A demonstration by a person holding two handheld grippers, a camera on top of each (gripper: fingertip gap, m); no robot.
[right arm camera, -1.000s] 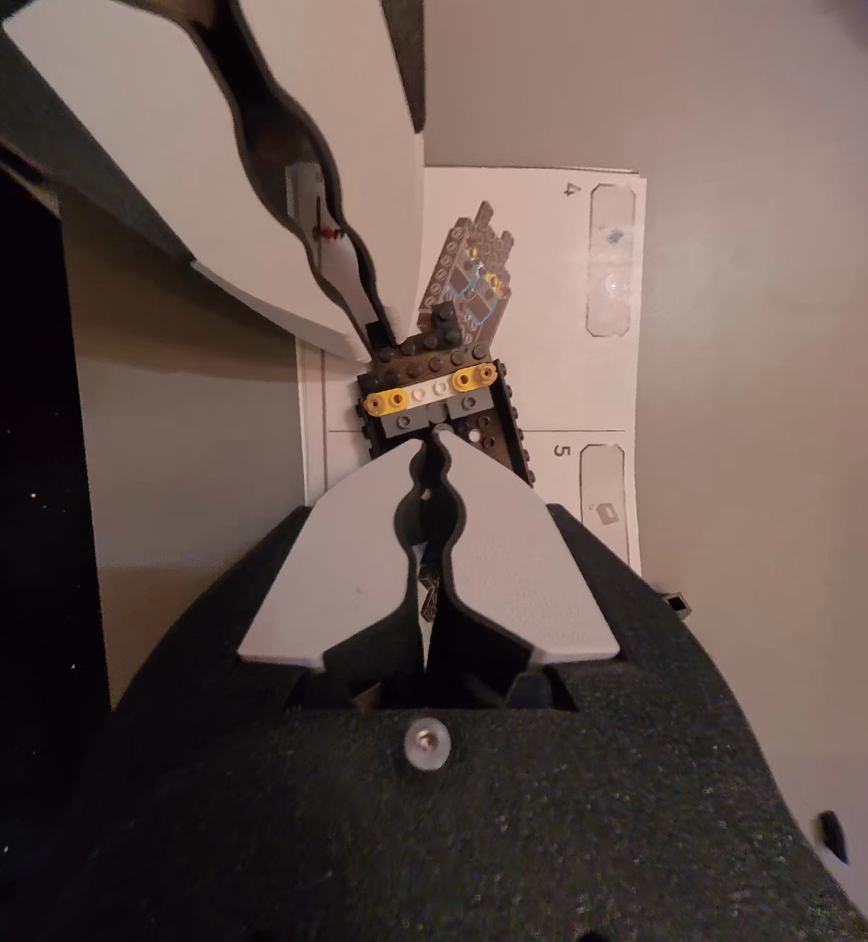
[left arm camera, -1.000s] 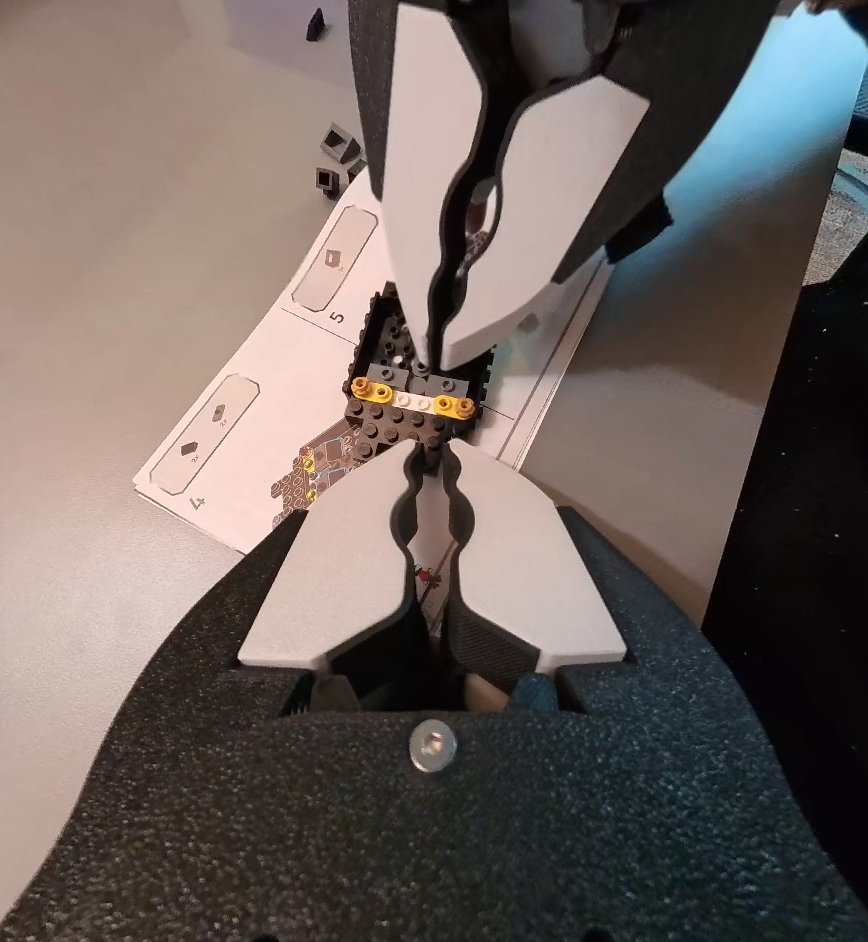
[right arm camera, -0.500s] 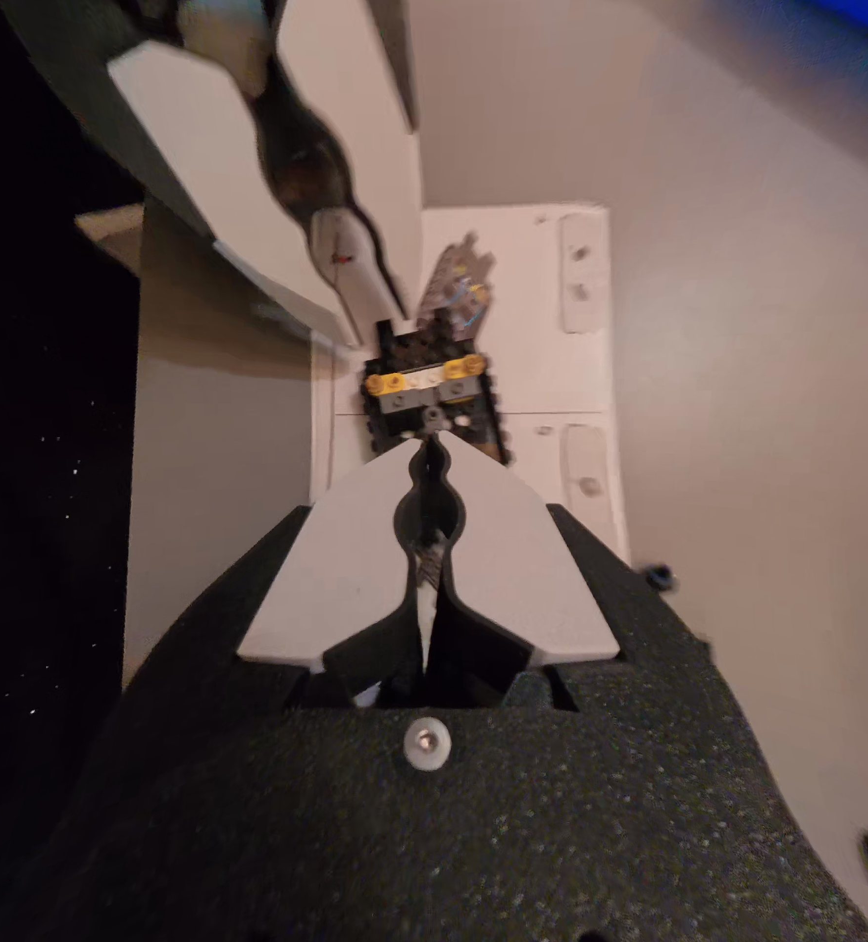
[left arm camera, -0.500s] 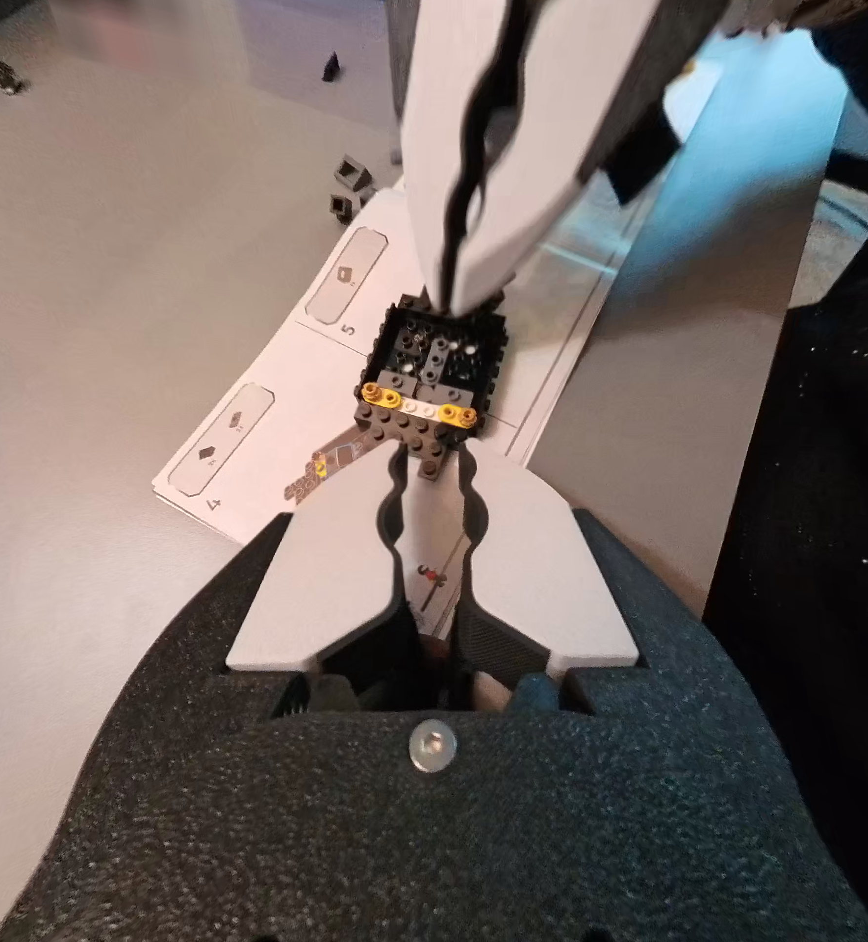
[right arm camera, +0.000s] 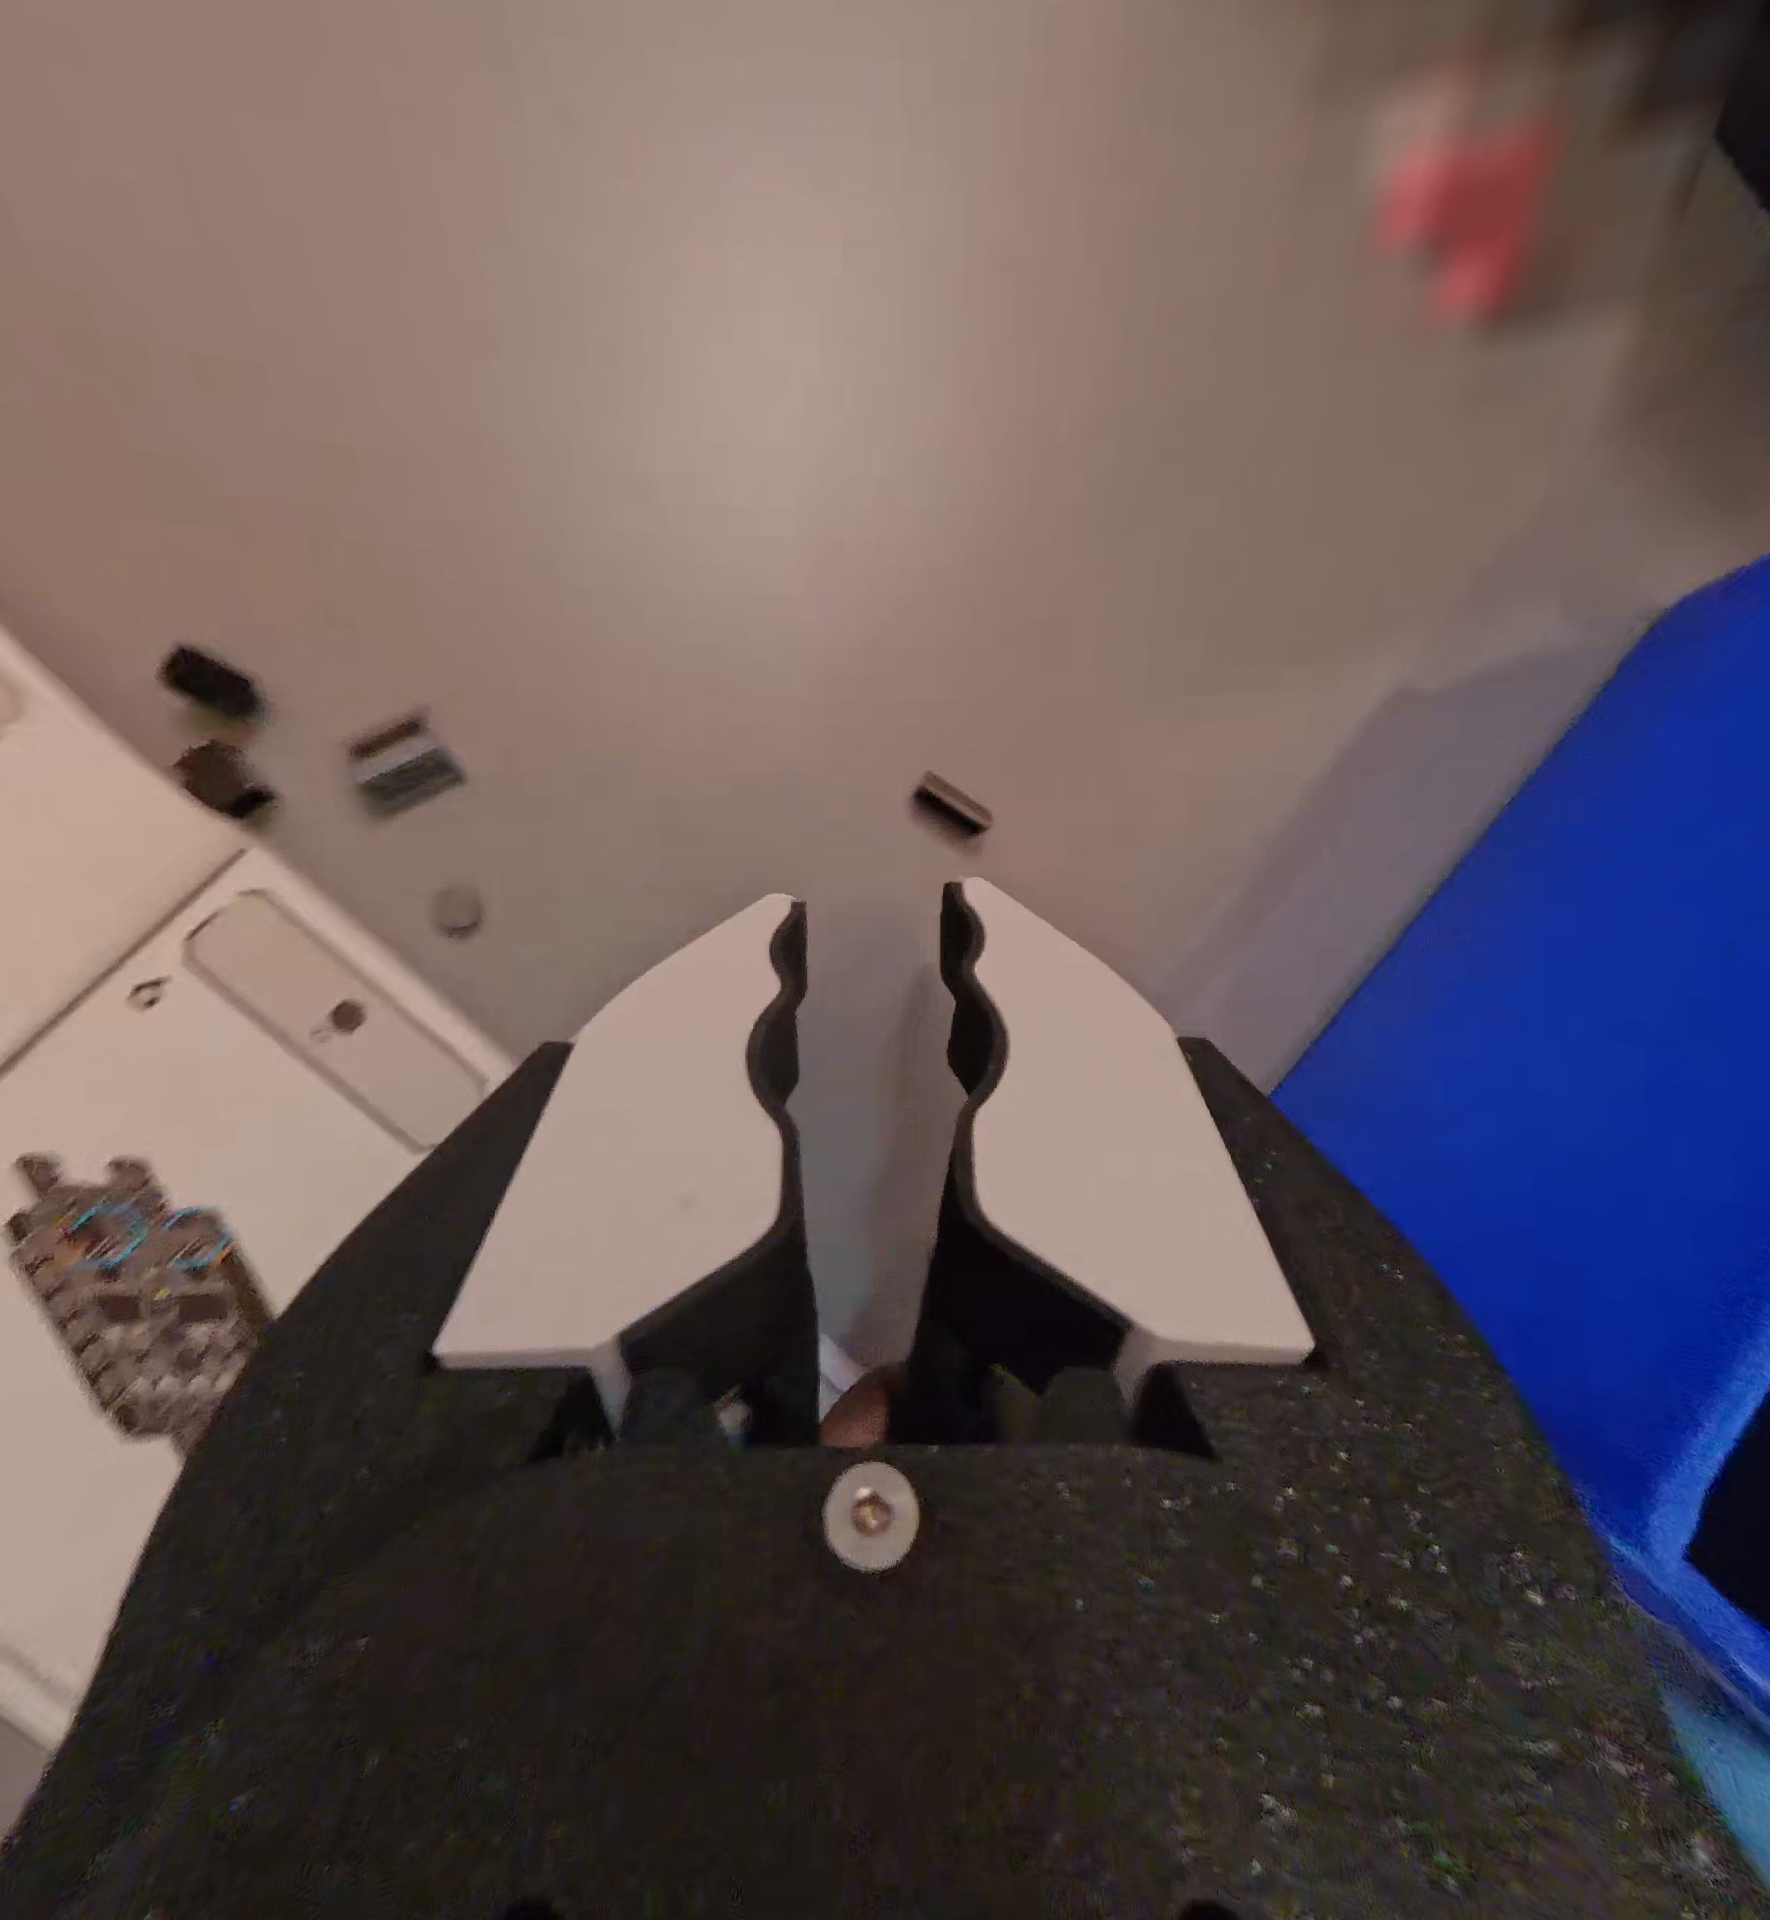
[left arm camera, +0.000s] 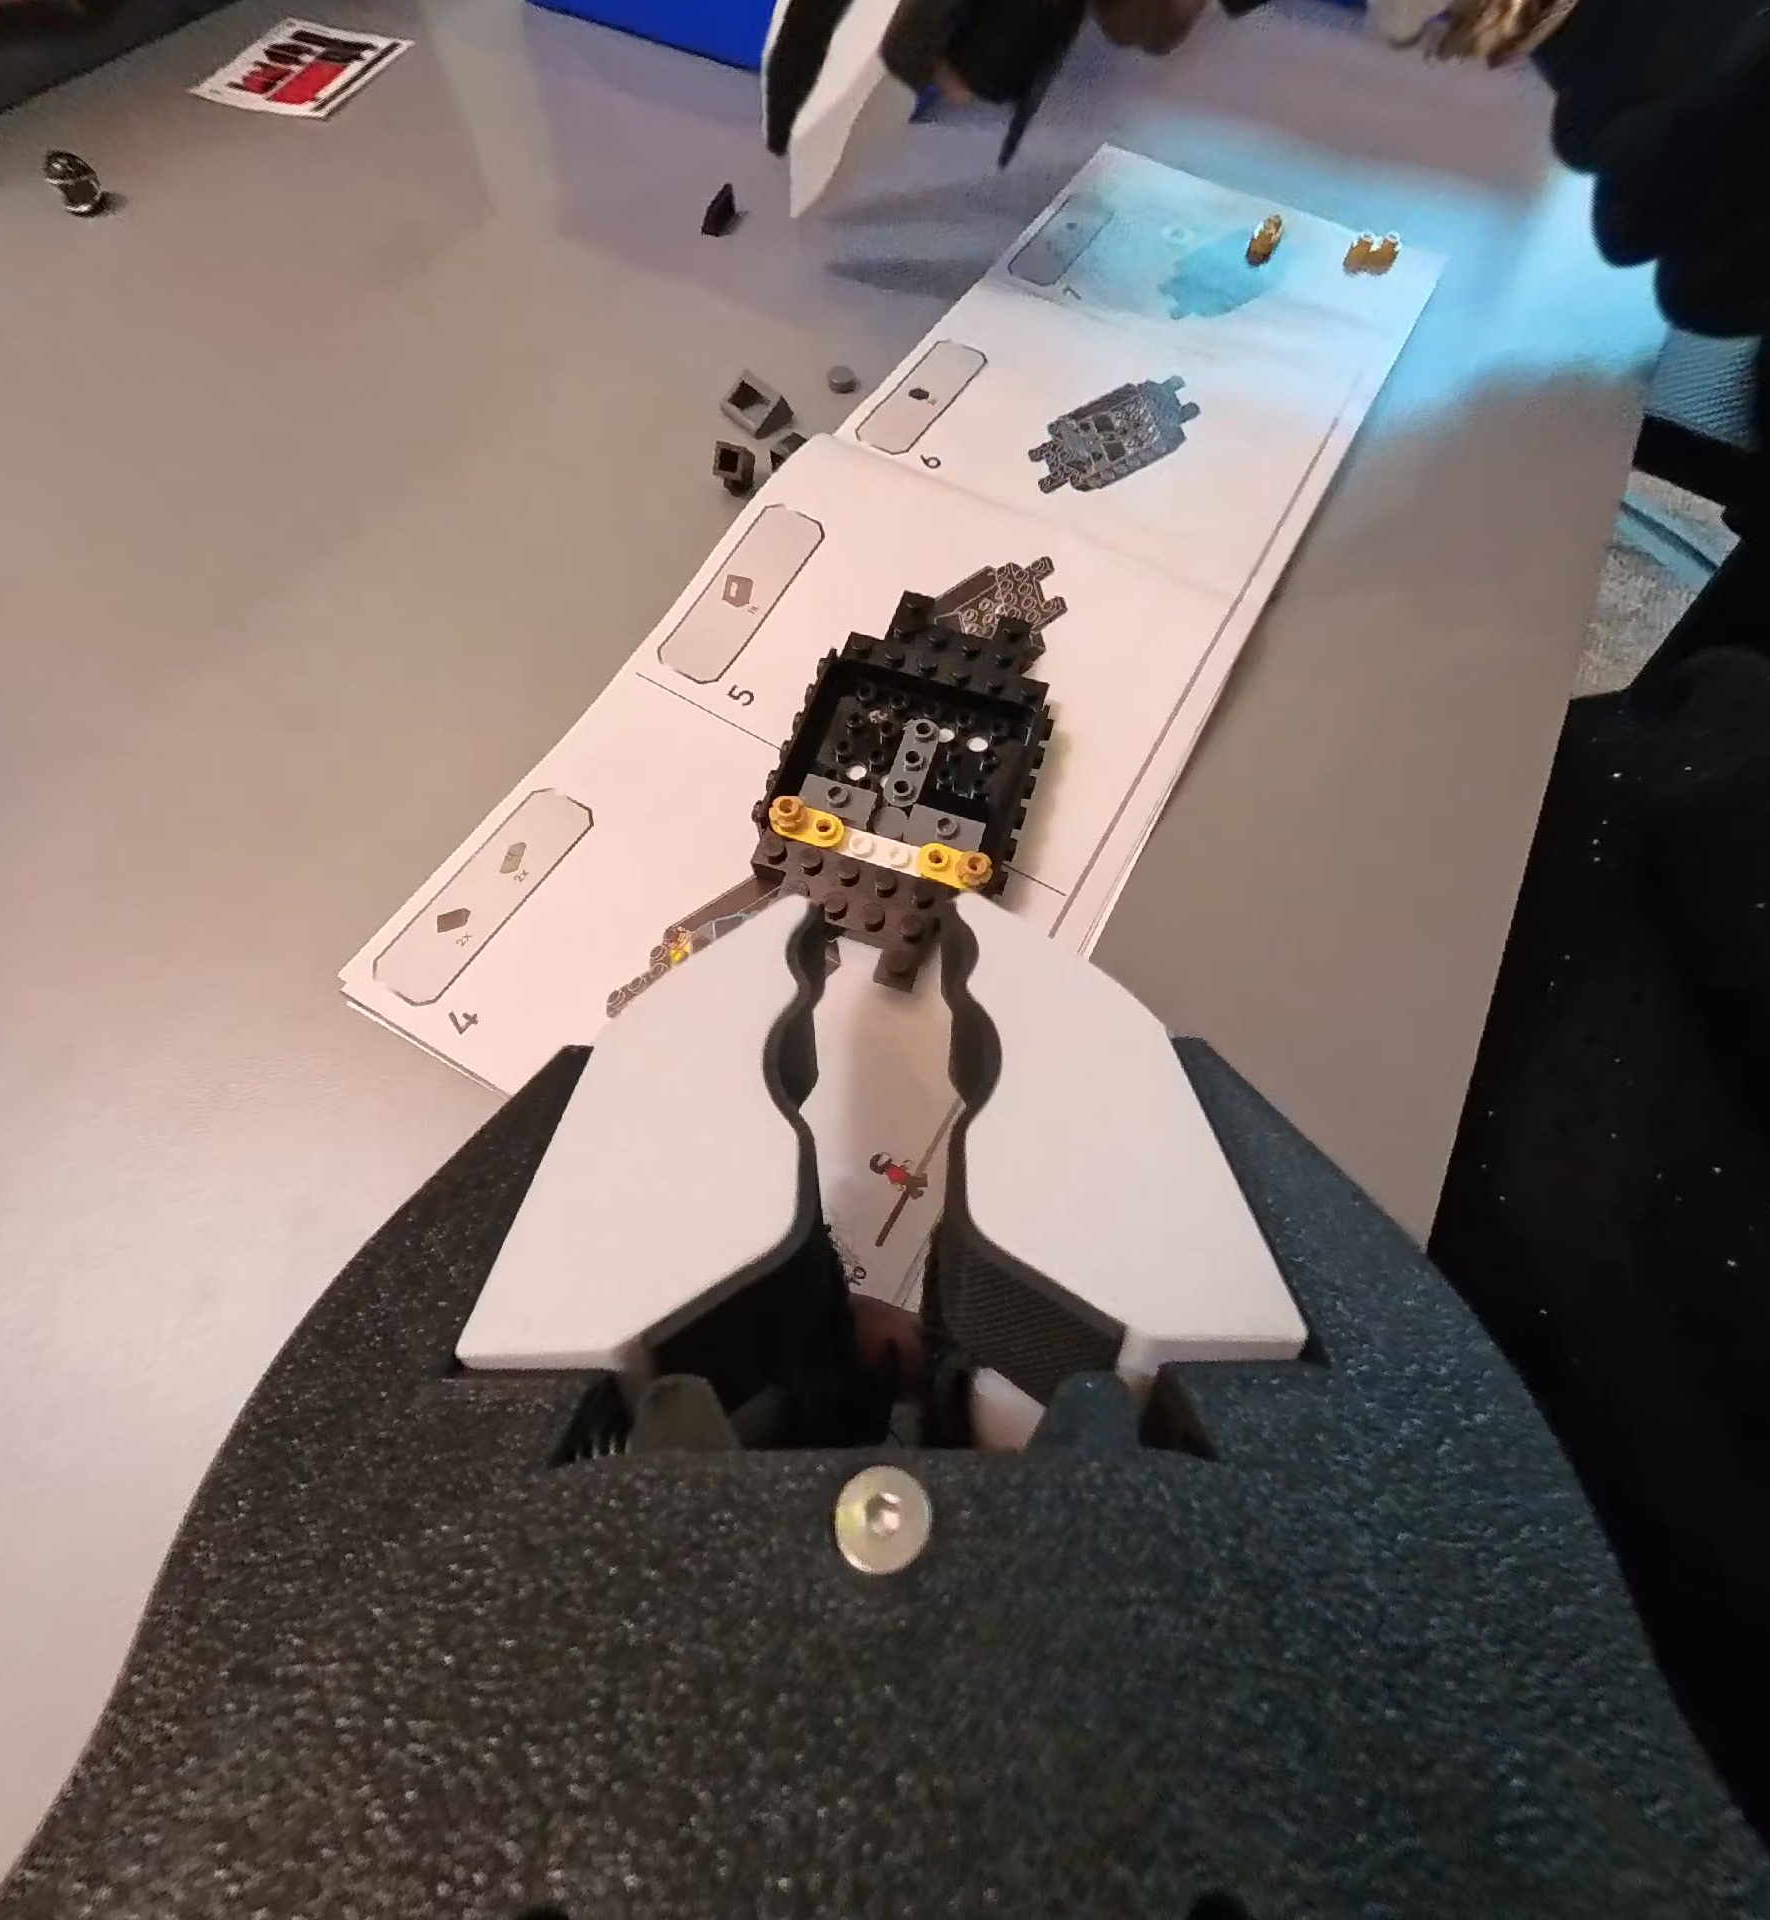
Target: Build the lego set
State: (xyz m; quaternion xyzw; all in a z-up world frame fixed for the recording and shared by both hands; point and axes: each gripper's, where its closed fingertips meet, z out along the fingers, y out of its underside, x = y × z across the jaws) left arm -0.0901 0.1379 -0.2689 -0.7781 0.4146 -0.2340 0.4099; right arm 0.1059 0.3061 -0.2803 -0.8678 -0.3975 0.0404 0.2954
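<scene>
The black lego build (left arm camera: 907, 790), with yellow and white pieces along its near edge, sits on the open instruction booklet (left arm camera: 1151, 540) on the grey surface (left arm camera: 289, 520). The left tongs (left arm camera: 876, 935) are narrowly parted around its near tab, gripping nothing that I can see. The right tongs (right arm camera: 873, 899) hang parted and empty over the surface, near loose dark bricks (right arm camera: 211, 681) and a blue bin (right arm camera: 1608, 1039).

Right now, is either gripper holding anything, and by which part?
Neither. Left gripper jaws stand open around the black Lego build's near tab; right gripper is open and empty.
</scene>
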